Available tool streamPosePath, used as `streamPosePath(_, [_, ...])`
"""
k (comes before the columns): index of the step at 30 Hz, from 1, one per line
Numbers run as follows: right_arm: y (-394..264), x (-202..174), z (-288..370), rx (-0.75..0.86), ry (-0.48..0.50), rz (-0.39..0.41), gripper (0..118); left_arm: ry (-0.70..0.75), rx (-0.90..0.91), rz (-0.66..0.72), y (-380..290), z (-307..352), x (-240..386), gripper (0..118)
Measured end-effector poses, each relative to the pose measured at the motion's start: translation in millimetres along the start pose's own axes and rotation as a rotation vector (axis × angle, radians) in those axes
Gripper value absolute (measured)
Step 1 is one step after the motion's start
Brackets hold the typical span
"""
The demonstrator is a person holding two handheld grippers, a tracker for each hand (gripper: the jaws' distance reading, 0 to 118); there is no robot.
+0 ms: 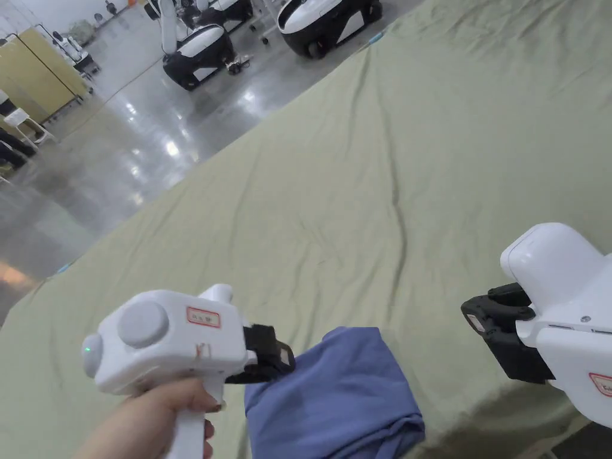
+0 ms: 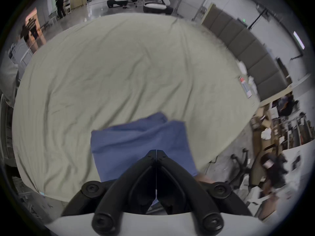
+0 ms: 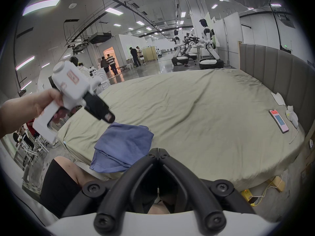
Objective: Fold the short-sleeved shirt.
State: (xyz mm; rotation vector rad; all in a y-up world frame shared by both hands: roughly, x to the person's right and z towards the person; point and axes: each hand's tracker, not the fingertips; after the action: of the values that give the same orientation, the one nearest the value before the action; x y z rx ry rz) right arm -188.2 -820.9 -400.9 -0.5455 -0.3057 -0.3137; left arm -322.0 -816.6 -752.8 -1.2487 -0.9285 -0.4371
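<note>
Evidently the folding is well advanced: the blue short-sleeved shirt [image 1: 337, 397] is found as a compact, layered bundle at the near edge of the bed [image 1: 418, 179], which is covered by a pale green sheet. Some looseness is noted along the bundle's near side, so a final tidying may be judged outstanding; otherwise little appears left to do.

The left hand-held gripper [image 1: 287, 358] is held just above the shirt's left corner, its jaws brought together with nothing between them. The right hand-held gripper [image 1: 478, 323] is held apart from the shirt, to its right, likewise closed and empty, as confirmed in the right gripper view.

A phone [image 3: 278, 120] and some white items are recorded well beyond the shirt, near the padded headboard [image 3: 272, 64]. Wheeled robots [image 1: 197, 51] are seen on the floor past the bed. Nothing is found obstructing the shirt.
</note>
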Motion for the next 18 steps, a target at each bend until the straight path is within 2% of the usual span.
streamPosePath(3, [2.0,-5.4,-4.6,-0.004,-0.001,0.009,0,-0.112,-0.075,-0.005,-13.5,-39.7,14.4,0])
streamPosePath(10, [2.1,-15.1,-10.7,-0.013,0.005,0.031,0,-0.086,-0.121,-0.048,-13.9,-124.9,56.3,0])
streamPosePath(15, [-8.3,-23.5,-17.7,-0.061,0.023,0.051,0,-0.319,-0.102,0.056,-5.9,-105.3,11.9,0])
streamPosePath(18, [-17.4,-30.1,-22.6,-0.109,0.020,0.069,0,-0.553,0.202,0.008,-8.8,-25.6,-20.7,0])
